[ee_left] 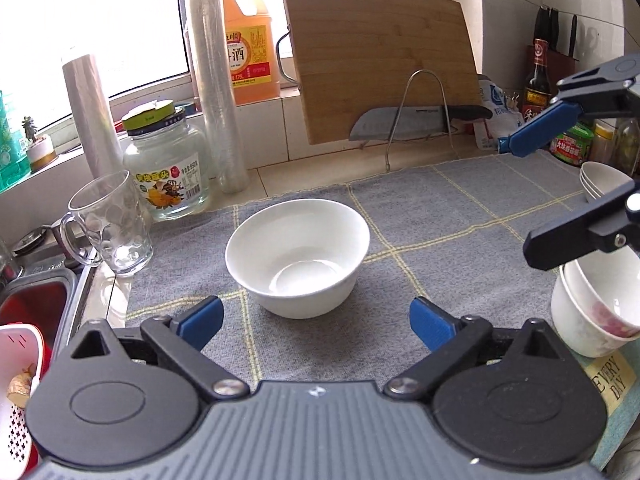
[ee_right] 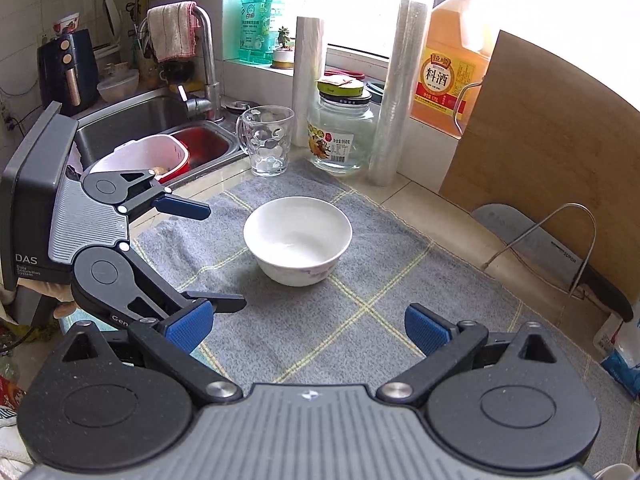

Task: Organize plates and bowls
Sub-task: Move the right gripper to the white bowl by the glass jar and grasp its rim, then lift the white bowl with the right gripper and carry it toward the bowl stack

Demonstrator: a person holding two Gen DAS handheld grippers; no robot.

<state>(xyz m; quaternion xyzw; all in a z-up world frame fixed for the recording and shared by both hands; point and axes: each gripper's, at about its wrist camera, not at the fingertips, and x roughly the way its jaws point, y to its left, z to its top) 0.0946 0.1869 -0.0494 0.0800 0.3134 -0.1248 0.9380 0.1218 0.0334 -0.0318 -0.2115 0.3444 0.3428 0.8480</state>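
Observation:
A white bowl (ee_left: 296, 256) stands upright on the grey checked cloth (ee_left: 440, 216). My left gripper (ee_left: 316, 322) is open just short of the bowl's near side, with nothing between its blue pads. My right gripper (ee_left: 520, 196) reaches in from the right, open and empty, above the cloth. Under it at the right edge sits a stack of white bowls with a red pattern (ee_left: 592, 312), and another white stack (ee_left: 600, 180) behind. In the right wrist view the bowl (ee_right: 298, 240) lies ahead of my right gripper (ee_right: 306, 326), and the left gripper (ee_right: 224, 256) is open to the bowl's left.
A glass mug (ee_left: 112, 228), a lidded jar (ee_left: 168, 168), two film rolls (ee_left: 212, 88) and an orange bottle (ee_left: 248, 40) line the back left. A cutting board (ee_left: 380, 60) and knife (ee_left: 404, 122) lean on a wire rack. The sink (ee_right: 160, 120) lies left.

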